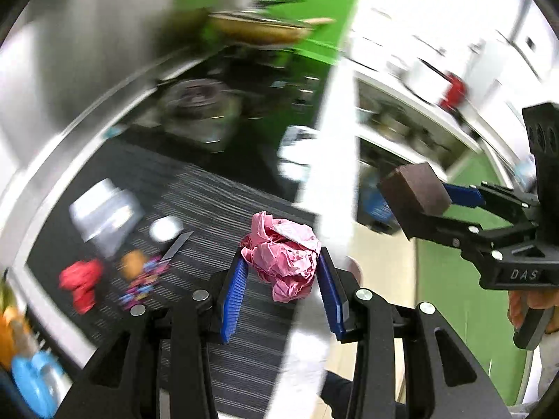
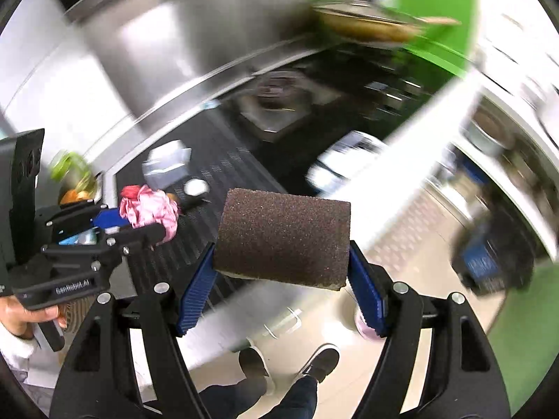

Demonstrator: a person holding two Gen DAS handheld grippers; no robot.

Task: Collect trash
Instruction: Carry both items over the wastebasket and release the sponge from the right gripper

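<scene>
A crumpled pink paper ball (image 1: 286,244) sits between the blue pads of my left gripper (image 1: 282,256), which is shut on it above the dark ribbed countertop (image 1: 209,202). My right gripper (image 2: 281,246) is shut on a brown abrasive sponge block (image 2: 283,230), its pads pressed on the block's two ends, over the counter's white front edge (image 2: 384,174). In the left wrist view the right gripper (image 1: 429,209) shows at the right with the sponge block (image 1: 414,195). The right wrist view has the left gripper (image 2: 143,225) at the left with the pink paper (image 2: 150,209). Both views are motion-blurred.
Left on the counter are a red lump (image 1: 82,281), a small colourful wrapper (image 1: 141,286), a knife (image 1: 176,244), a white round thing (image 1: 164,228) and a pale container (image 1: 104,213). A pan (image 1: 258,28) sits at the back. The person's shoes (image 2: 290,363) stand on the floor below.
</scene>
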